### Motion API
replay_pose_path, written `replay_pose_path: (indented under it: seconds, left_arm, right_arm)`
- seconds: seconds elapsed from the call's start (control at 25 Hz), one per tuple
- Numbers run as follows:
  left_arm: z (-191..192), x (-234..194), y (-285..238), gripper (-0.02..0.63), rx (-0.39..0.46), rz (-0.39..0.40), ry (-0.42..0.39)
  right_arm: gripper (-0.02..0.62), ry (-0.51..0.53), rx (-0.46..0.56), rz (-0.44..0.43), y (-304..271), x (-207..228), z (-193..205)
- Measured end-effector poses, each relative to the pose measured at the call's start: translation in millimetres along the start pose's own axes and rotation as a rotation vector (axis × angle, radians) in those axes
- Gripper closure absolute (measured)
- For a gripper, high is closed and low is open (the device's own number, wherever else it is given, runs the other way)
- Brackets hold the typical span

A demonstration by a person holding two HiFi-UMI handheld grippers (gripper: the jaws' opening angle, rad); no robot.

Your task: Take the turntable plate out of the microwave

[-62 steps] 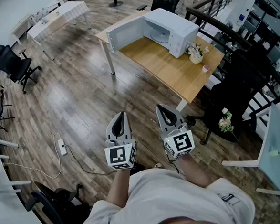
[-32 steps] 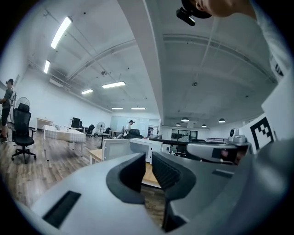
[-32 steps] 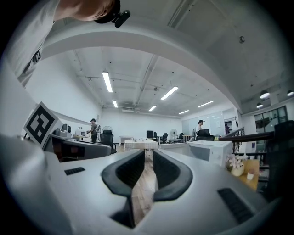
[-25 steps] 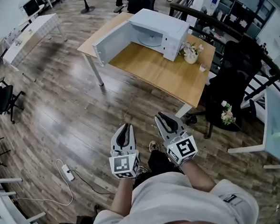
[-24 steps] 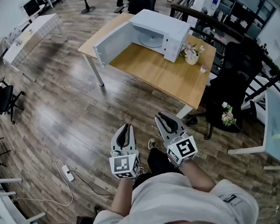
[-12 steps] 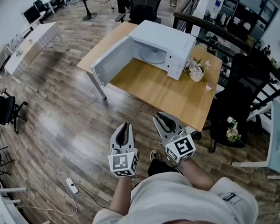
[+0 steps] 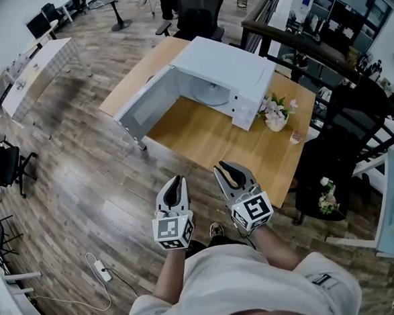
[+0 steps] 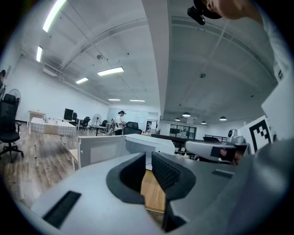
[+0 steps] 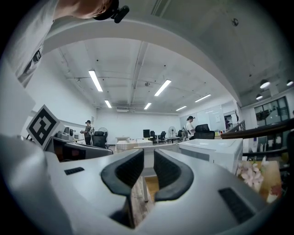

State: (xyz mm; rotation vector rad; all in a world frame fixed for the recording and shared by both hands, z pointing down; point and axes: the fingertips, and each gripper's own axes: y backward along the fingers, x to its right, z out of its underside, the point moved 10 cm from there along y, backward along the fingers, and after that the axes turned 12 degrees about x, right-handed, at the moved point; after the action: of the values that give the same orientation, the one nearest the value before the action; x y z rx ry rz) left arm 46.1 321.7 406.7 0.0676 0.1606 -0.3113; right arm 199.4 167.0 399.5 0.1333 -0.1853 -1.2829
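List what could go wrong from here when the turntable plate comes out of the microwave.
The open door juts out on the left of the approach; an arm might bump it. The turntable plate lies flat inside the microwave, so a pinch on its rim might slip. The flower vase stands close beside; a right elbow could topple it.

The microwave (image 7: 234,66) sits on the wooden table (image 7: 209,134), door (image 7: 147,104) open, turntable plate (image 7: 210,95) inside — left gripper (image 7: 175,180) and right gripper (image 7: 227,169) hang empty short of it, right jaws just opening.
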Motion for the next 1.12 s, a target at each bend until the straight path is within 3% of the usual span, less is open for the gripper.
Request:
replay_pose_path:
  seconds: [0.4, 0.84, 1.12]
  left_arm:
    - [16, -35, -87, 0.552, -0.038, 0.064, 0.020]
    - [20, -109, -205, 0.552, -0.117, 0.294, 0.051]
    - [36, -146, -253, 0.552, -0.188, 0.432, 0.078]
  right_arm:
    - [0.522, -0.023, -0.021, 0.063, -57, 46, 28]
    - [0.517, -0.032, -0.059, 0.281, -143, 70, 62]
    - [0.512, -0.081, -0.072, 0.428, -177, 67, 85]
